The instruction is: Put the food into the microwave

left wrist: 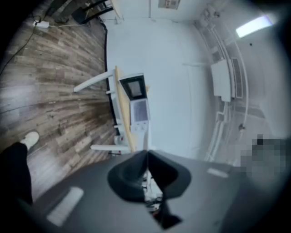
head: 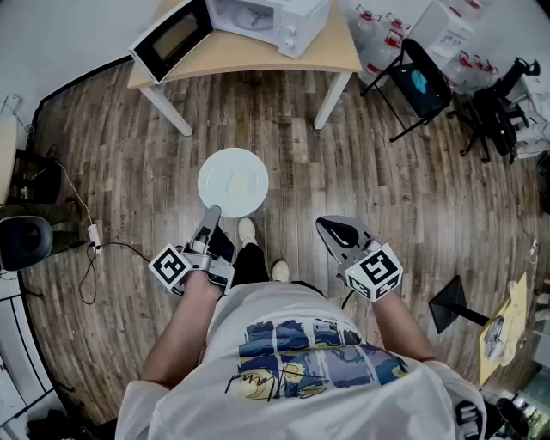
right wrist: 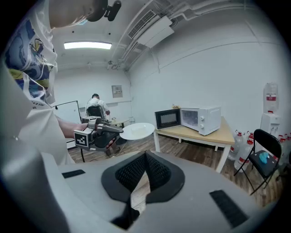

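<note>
My left gripper (head: 209,216) is shut on the near rim of a white plate (head: 233,182), held level over the wooden floor. A pale piece of food (head: 242,183) lies on it. The white microwave (head: 268,19) stands on a light wooden table (head: 337,57) straight ahead, its door (head: 172,38) swung open to the left. My right gripper (head: 332,229) hangs to the plate's right, shut with nothing in it. In the right gripper view the plate (right wrist: 136,131) and left gripper (right wrist: 108,131) show left of the microwave (right wrist: 200,119). In the left gripper view the microwave (left wrist: 138,111) lies beyond the closed jaws.
A black folding chair (head: 419,82) and water bottles (head: 380,26) stand right of the table. Cables and a plug strip (head: 91,247) lie on the floor at left. A black stand (head: 450,304) is at right. A person sits far off (right wrist: 96,106).
</note>
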Demonstrator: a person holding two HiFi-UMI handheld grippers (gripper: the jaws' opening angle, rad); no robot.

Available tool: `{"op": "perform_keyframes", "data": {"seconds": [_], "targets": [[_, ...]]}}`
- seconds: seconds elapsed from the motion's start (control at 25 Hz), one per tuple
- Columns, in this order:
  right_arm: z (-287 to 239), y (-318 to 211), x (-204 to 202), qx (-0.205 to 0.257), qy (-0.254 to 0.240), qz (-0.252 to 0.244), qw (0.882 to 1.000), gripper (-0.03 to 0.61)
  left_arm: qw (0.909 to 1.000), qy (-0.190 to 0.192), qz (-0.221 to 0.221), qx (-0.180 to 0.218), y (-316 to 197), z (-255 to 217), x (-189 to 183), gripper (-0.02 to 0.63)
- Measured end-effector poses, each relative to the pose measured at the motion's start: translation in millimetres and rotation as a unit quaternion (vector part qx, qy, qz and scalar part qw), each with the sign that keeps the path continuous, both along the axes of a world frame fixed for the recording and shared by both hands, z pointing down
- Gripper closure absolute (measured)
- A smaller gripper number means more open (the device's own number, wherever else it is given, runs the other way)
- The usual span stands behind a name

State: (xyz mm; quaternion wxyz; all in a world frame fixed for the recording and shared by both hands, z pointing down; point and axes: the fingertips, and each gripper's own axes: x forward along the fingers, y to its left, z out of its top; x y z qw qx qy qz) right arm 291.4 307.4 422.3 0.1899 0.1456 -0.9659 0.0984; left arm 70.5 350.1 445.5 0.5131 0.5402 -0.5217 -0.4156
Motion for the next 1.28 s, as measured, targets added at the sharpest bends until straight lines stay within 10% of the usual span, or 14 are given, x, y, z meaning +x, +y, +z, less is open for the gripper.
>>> {"op": "perform_keyframes", "data": {"seconds": [0.84,1.28], "targets": [[-17.2,-209.2,-160.1,-0.002,0.041,-0.002,0.999,0.556,0.9989,-0.022,0.034,0.022,-243.5,16.4,-120.8,0.598],[-11.6,-323.5,-185.7,-0.019,0.042,-0.075,0.996,0.544,0.9995,-0.014,-0.024,0.013,-360.4,33.8,-157.7,0.598]]}}
